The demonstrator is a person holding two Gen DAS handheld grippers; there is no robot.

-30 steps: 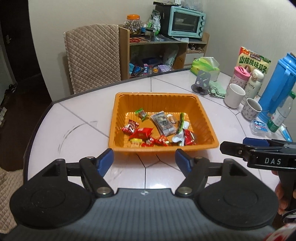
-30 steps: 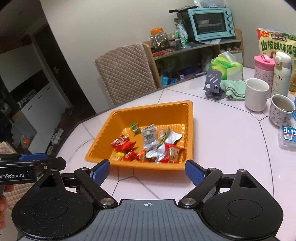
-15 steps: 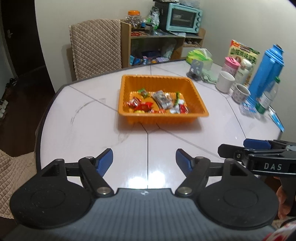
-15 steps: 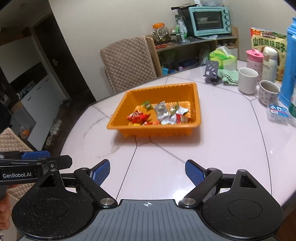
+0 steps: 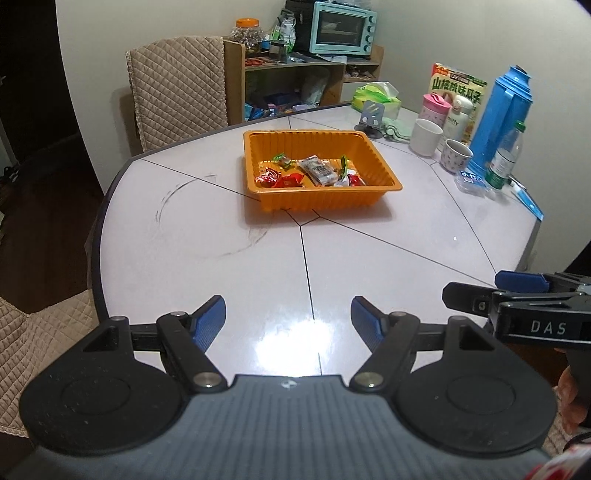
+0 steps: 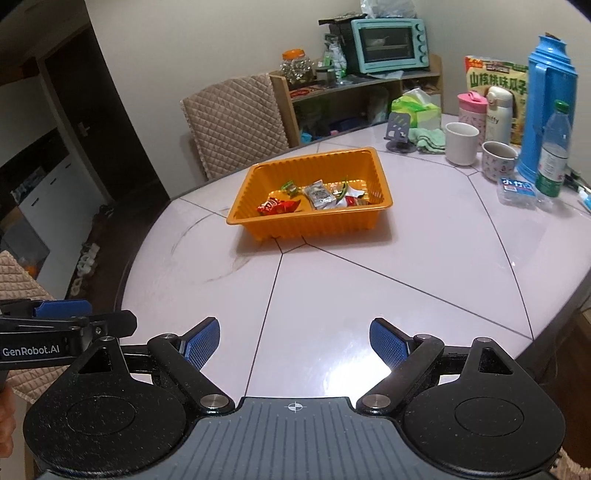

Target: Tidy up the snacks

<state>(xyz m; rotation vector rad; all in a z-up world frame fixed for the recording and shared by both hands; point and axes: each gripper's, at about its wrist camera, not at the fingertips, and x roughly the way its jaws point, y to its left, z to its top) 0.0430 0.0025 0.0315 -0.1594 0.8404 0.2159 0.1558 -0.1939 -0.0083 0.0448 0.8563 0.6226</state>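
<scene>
Left gripper (image 5: 288, 314): jaws spread wide, nothing between the blue pads, hanging over the bare near part of the table.
Right gripper (image 6: 294, 338): jaws spread wider, also empty, over the near table edge; in the left wrist view it shows side-on at the lower right.
The 2 grippers: side by side, apart, both angled down toward the tabletop.
Orange tray (image 5: 321, 201): well ahead of both grippers, past the point where the table's dark seam lines meet; it sits flat on the table.
Snacks (image 5: 312, 173): small wrapped packets lying loose on the tray floor, red ones toward the left, a silver-grey packet near the middle, green and white wrappers toward the right. None lie on the table outside the tray.
Table (image 6: 388, 295): pale, glossy, with a faint curved scuff mark to the left ahead of the grippers.
Far right of the grippers: 2 cups (image 6: 461, 144), a pink bottle, a white flask, a tall blue thermos (image 6: 546, 107), a clear plastic bottle with a green cap, and a snack bag standing behind them.
Beyond the tray: a quilted chair (image 5: 177, 88) and a wooden shelf with a mint toaster oven (image 5: 343, 29) on top.
</scene>
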